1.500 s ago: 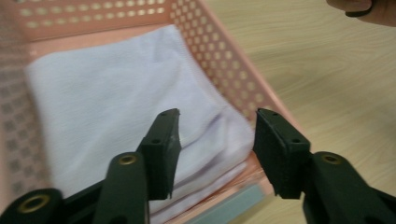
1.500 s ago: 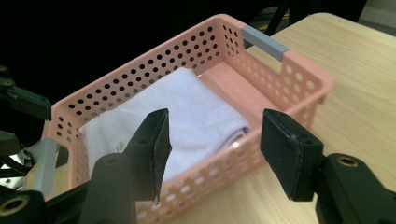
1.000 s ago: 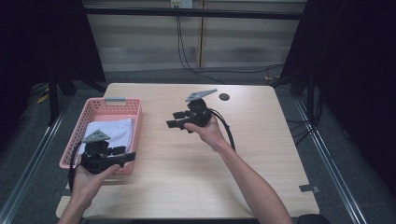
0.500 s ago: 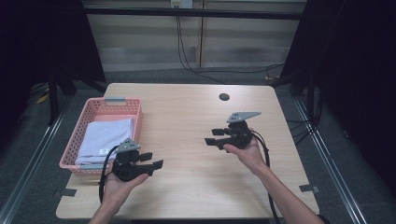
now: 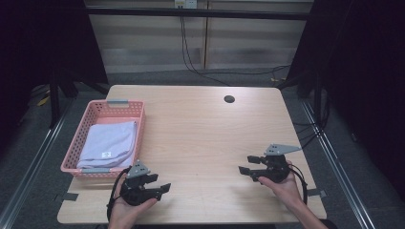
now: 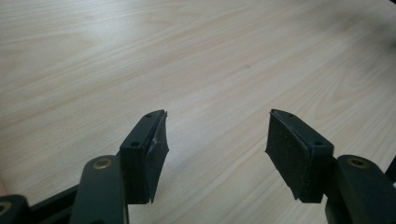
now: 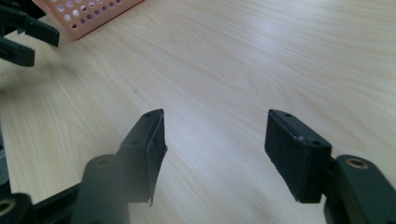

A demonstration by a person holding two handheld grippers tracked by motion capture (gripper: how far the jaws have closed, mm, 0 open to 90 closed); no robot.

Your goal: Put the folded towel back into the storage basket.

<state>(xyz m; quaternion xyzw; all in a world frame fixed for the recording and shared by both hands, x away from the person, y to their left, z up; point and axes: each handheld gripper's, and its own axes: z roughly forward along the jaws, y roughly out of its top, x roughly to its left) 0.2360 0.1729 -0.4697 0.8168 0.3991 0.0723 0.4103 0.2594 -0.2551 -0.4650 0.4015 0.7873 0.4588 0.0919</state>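
Folded towel (image 5: 109, 141), pale lilac with a small white tag, lies flat inside the pink plastic basket (image 5: 138, 106) at the table's left side. Reads as placed: nothing else loose on the light wood table (image 5: 210, 133) apart from the dark cable hole (image 5: 229, 99) near the far edge.

Left gripper (image 5: 158, 183) sits low at the near-left corner, just beside the basket's near end and not touching it. Its own camera shows both jaws spread wide over bare wood, nothing between the pads (image 6: 154, 154). Jaws have just been opening.

Right gripper (image 5: 247, 164) is at the near-right, well apart from the basket, pointing left across the table. Jaws wide too, empty, also just been opening. From the right gripper view, the basket corner (image 7: 88, 14) and the left gripper's jaw tips (image 7: 25, 39) show far off at the upper left.

My read of the step: stow is finished, both hands parked at the near edge, clear of the work.

Next move, if any: nothing to grasp. Either hold the rest pose, or if the towel has to come back out, the left gripper is the closer one — come in over the basket rim from above, pinch a folded edge, avoid snagging the mesh wall.
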